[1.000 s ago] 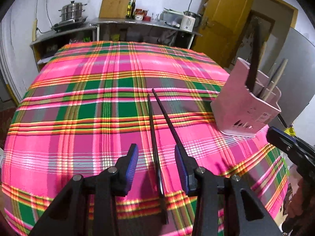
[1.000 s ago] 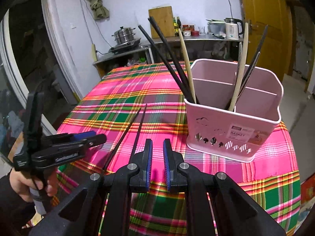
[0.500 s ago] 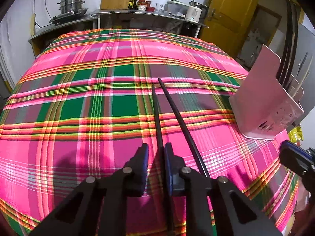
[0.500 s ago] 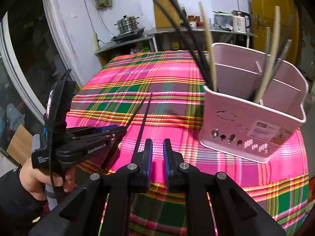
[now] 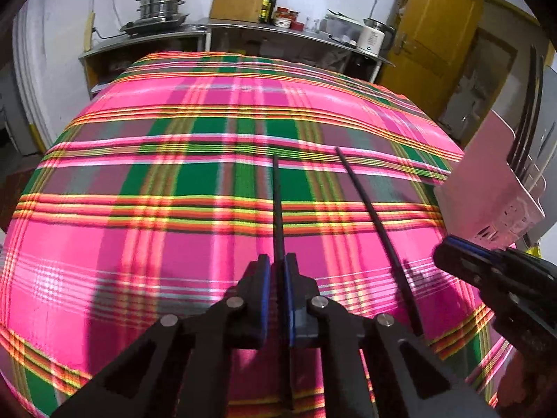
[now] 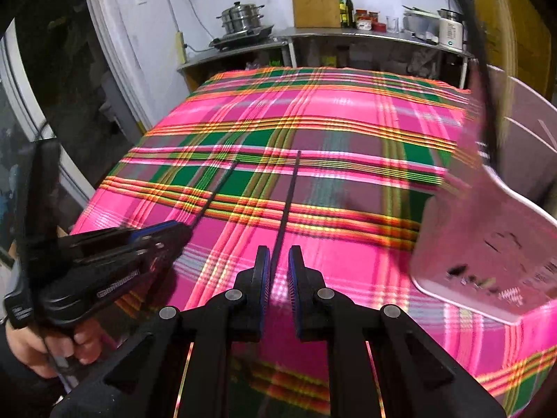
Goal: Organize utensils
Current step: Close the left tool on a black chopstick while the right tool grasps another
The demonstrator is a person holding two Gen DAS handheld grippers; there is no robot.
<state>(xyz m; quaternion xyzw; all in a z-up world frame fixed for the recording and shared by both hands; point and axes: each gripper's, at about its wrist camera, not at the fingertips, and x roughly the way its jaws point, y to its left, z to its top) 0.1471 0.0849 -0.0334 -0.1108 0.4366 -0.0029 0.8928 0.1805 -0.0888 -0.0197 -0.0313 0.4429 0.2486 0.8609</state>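
Now I have the left gripper (image 5: 275, 278) with its jaws pinched tight on one black chopstick (image 5: 277, 209), which runs from between the blue pads toward twelve o'clock across the plaid cloth on the desk (image 5: 139, 250). My right gripper (image 6: 278, 271) has its jaws nearly closed, a narrow gap between the pads, and the second black chopstick (image 6: 287, 202) lies in line with that gap, also pointing to twelve; I cannot tell whether the pads actually press on it, so I treat it as not yet secured. In the left wrist view that second stick sits at about two o'clock from my held one, the two well apart at their tips. The pink utensil holder (image 6: 487, 244) stands at three o'clock, near the desk's right edge, with dark and pale chopsticks already upright in it. I judge this the pick-up step for the last loose pair. Next I would need a firm pinch on the right, then lift both clear of the cloth, tip them upright and carry them over the holder's rim to a compartment without knocking the sticks inside.
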